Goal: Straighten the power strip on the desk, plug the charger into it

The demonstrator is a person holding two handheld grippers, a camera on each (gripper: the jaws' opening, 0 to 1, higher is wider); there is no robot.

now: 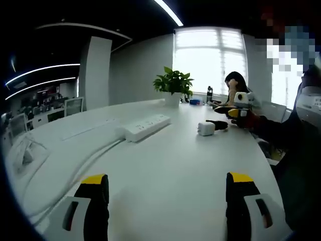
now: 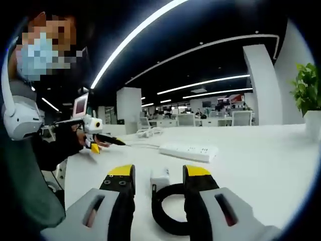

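A white power strip lies at an angle on the white desk, its white cord trailing off to the left. My left gripper hovers over the desk well short of it, jaws wide open with nothing between them. Right of the strip lies the white charger with its black cable. My right gripper reaches in beside it. In the right gripper view the charger sits on the desk between my open right gripper's fingertips, untouched, its black cable looped below. Beyond lie the strip and my left gripper.
A potted plant stands at the desk's far end, with a dark bottle and a seated person near it. The person holding the grippers stands at the desk's right edge. More desks and chairs fill the office behind.
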